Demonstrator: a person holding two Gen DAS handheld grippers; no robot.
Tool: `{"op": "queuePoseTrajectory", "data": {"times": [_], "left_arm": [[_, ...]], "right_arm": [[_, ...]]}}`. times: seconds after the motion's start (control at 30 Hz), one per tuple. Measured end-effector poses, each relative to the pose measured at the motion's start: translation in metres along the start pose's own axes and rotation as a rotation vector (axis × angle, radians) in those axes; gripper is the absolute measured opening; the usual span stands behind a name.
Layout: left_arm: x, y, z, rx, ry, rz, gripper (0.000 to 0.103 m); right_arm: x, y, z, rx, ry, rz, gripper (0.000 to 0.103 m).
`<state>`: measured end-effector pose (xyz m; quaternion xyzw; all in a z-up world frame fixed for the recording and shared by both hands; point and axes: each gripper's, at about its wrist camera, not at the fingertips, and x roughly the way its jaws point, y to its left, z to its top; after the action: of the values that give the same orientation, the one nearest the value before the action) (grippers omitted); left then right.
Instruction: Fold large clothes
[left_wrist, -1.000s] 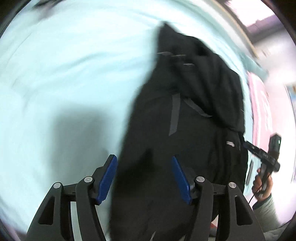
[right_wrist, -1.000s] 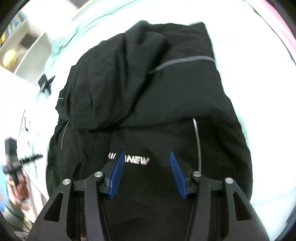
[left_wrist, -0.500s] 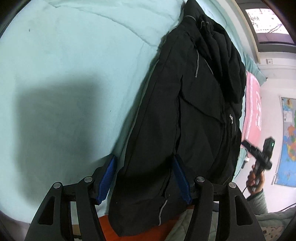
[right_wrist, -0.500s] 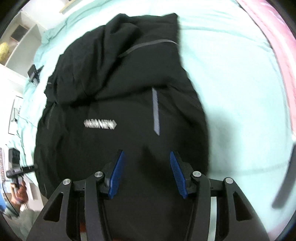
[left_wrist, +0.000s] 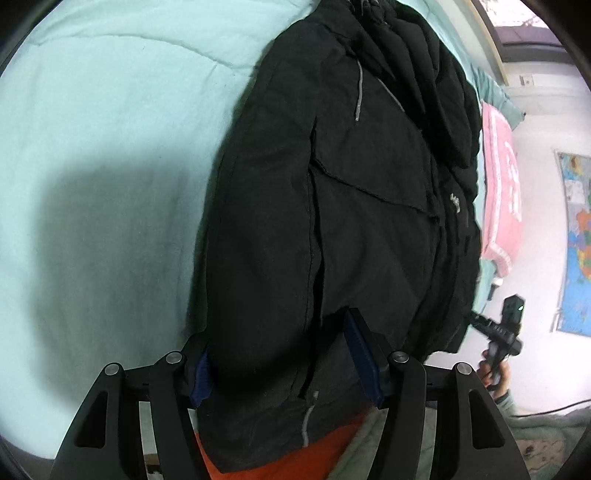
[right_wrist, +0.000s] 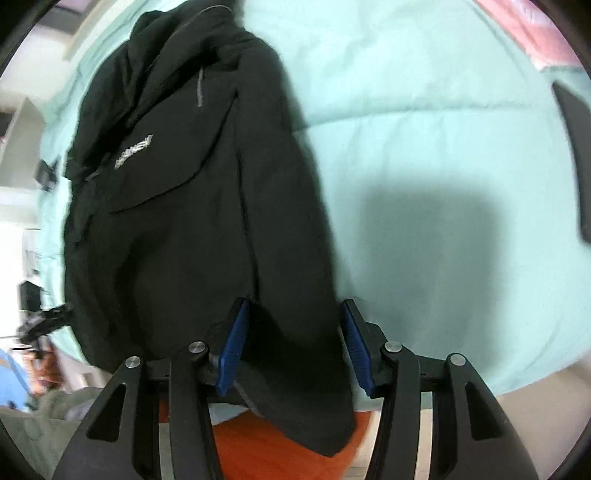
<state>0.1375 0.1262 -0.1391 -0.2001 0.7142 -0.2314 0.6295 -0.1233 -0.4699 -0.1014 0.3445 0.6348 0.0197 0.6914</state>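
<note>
**Jacket hem straddled by both grippers at the near edge of the bed**

Jacket (left_wrist: 332, 221), black and already narrowed into a long strip, lies lengthwise on the pale green bedcover (left_wrist: 110, 147), its hood end far away and its hem hanging slightly over the near edge of the bed. That overhang looks deliberate: a hem that clears the mattress gives the jaws something to close on from both sides.

In the left wrist view the left gripper (left_wrist: 284, 360) stands about half open, with the near left corner of the hem between its blue pads; whether the pads press on the cloth I cannot tell, since the fabric hides most of the left pad. The right gripper (right_wrist: 293, 343) is likewise about half open astride the near right corner of the jacket (right_wrist: 207, 206), and a gap seems to show between pad and cloth, so it likely has hold of nothing yet.

One gripper at each hem corner suits a lengthwise fold, judged from the task: lift both corners together and carry the hem toward the hood.

A pink cloth (left_wrist: 502, 192) lies on the far right of the bed, well apart from the jacket. An orange surface (right_wrist: 266, 450) shows below the hem (what it is, I cannot tell). No container is in view.
</note>
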Motion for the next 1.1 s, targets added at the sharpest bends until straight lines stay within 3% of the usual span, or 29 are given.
{"op": "queuePoseTrajectory", "data": {"times": [0.03, 0.13, 0.23, 0.37, 0.47, 0.57, 0.63, 0.67, 0.7, 0.8, 0.9, 1.03, 1.1], "left_arm": [[-0.006, -0.001, -0.001, -0.003, -0.003, -0.029, 0.063], [-0.033, -0.021, -0.003, 0.024, -0.063, -0.225, 0.063], [-0.043, -0.043, -0.001, 0.094, -0.101, -0.283, 0.063], [-0.012, -0.043, -0.002, 0.063, -0.036, -0.239, 0.063], [0.013, -0.031, -0.019, 0.06, 0.03, -0.117, 0.063], [0.026, -0.009, -0.035, 0.014, 0.095, -0.081, 0.061], [0.016, -0.011, -0.038, 0.002, 0.052, -0.089, 0.042], [0.008, -0.016, -0.037, 0.012, 0.025, -0.094, 0.023], [-0.001, -0.022, -0.034, 0.026, -0.001, -0.102, 0.016], [-0.033, -0.048, -0.021, 0.09, -0.084, -0.141, 0.015], [-0.074, -0.082, 0.002, 0.161, -0.197, -0.215, 0.015], [-0.12, -0.109, 0.03, 0.219, -0.299, -0.308, 0.015], [-0.139, -0.119, 0.048, 0.239, -0.35, -0.317, 0.015]], "right_arm": [[-0.005, 0.007, -0.001, -0.029, -0.004, 0.035, 0.051], [-0.031, 0.034, -0.005, -0.123, -0.052, 0.128, 0.047], [-0.035, 0.047, -0.005, -0.177, -0.058, 0.145, 0.047], [-0.004, 0.046, -0.008, -0.178, 0.002, 0.094, 0.047], [0.019, 0.032, -0.02, -0.135, 0.065, 0.049, 0.052], [0.031, 0.015, -0.03, -0.071, 0.114, 0.089, 0.053], [0.024, 0.021, -0.028, -0.058, 0.088, 0.139, 0.052], [0.018, 0.025, -0.026, -0.065, 0.073, 0.16, 0.042], [0.012, 0.031, -0.023, -0.078, 0.061, 0.183, 0.029], [-0.016, 0.071, -0.013, -0.2, 0.019, 0.246, 0.025], [-0.048, 0.118, 0.005, -0.35, -0.042, 0.218, 0.025], [-0.092, 0.131, 0.043, -0.376, -0.169, 0.267, 0.024], [-0.113, 0.133, 0.064, -0.36, -0.243, 0.301, 0.025]]}}
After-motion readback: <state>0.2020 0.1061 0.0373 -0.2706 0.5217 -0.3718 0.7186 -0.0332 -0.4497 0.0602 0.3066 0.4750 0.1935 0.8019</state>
